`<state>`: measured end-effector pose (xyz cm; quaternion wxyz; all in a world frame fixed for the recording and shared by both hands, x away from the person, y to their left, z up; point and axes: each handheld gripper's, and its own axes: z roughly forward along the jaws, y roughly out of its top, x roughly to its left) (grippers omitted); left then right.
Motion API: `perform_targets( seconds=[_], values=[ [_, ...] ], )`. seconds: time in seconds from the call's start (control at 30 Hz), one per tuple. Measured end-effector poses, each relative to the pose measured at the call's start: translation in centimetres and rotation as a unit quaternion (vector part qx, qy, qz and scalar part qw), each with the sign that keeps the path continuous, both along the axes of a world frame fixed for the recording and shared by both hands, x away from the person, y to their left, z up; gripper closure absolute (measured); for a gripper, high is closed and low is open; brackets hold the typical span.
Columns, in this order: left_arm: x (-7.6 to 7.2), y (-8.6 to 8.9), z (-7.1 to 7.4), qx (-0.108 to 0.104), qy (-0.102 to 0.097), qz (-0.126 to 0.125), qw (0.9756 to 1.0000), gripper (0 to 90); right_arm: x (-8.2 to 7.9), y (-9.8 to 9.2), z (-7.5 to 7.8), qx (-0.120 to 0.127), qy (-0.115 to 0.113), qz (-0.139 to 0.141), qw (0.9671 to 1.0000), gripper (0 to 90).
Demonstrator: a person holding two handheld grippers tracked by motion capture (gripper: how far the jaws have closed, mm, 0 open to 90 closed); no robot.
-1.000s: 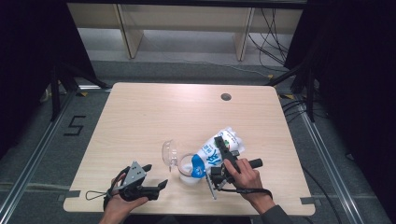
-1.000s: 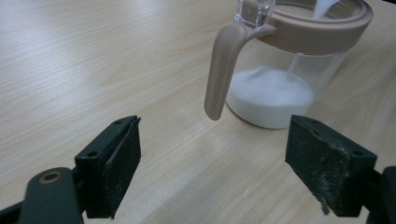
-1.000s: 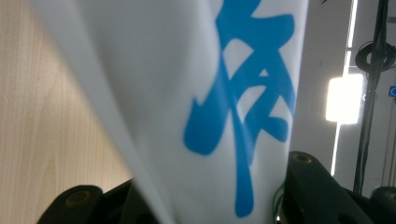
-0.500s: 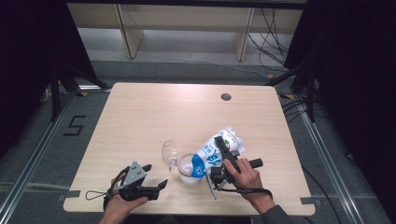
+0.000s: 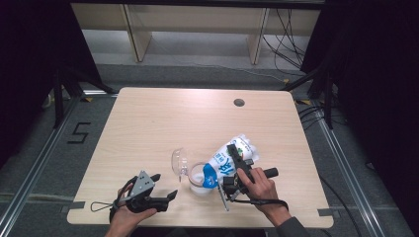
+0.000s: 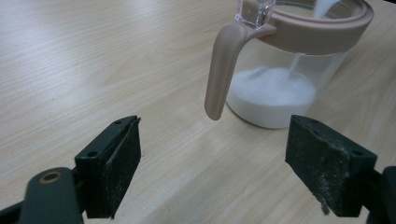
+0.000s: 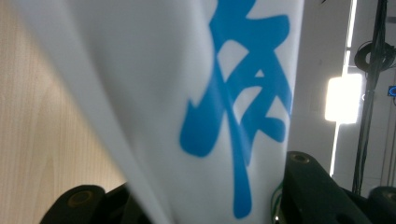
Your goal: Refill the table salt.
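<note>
Near the front left edge of the table, the left gripper rests low in the person's hand with its jaws spread wide and nothing between them. Just right of it stands a clear jug with a beige rim and handle, white powder heaped in its bottom and a thin stream falling in; farther right, the right gripper clamps a white bag with blue lettering, tilted mouth-down over the jug

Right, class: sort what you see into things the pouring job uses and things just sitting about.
In use:
- white plastic bag with blue lettering, tilted in the right hand-held gripper
- clear jug with beige rim and handle, taking white powder

Sitting about:
- left hand-held gripper, open
- dark round hole in the wooden table
</note>
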<state>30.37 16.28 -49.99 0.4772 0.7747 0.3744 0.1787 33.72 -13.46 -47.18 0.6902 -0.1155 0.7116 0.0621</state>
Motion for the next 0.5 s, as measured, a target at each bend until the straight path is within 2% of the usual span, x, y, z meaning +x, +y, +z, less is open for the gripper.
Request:
perform_targets(
  seconds=[0.13, 0.17, 0.5],
  values=[
    [0.01, 0.0, 0.0, 0.0, 0.0, 0.0, 1.0, 17.8, 0.02, -0.01, 0.02, -0.001, 0.0, 0.002, 1.0, 68.5],
    [0.0, 0.0, 0.0, 0.0, 0.0, 0.0, 1.0, 17.8, -0.05, -0.04, -0.13, 0.007, 0.005, -0.005, 0.9999, 68.6],
    [0.0, -0.01, -0.01, 0.0, 0.0, 0.0, 1.0, 17.8, -0.05, -0.03, -0.1, 0.005, 0.005, -0.004, 1.0, 69.0]
  ],
)
